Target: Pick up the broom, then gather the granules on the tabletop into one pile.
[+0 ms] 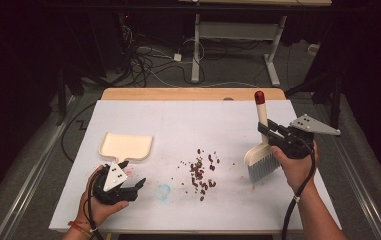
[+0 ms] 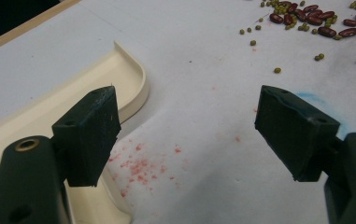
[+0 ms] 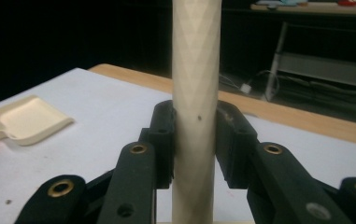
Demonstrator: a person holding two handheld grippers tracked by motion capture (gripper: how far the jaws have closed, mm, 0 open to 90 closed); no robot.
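The cream hand brush with red-tipped handle (image 1: 261, 145) is gripped upright in the right gripper (image 1: 273, 131), its jaws closed on the handle; the scattered red and green beans (image 1: 200, 172) lie leftward on the white surface (image 1: 188, 120). The left gripper (image 1: 137, 186) waits with jaws open beside the cream plastic dustpan (image 1: 126, 146).

Black tools (image 1: 272, 131), brass screws, grey plates, red wristband (image 1: 79, 227)

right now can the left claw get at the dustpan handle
Probably yes. The left claw is open and empty, right beside the dustpan, whose handle points toward it. Nothing lies between them; the beans sit off to the other side, and the right claw is far off holding the brush.
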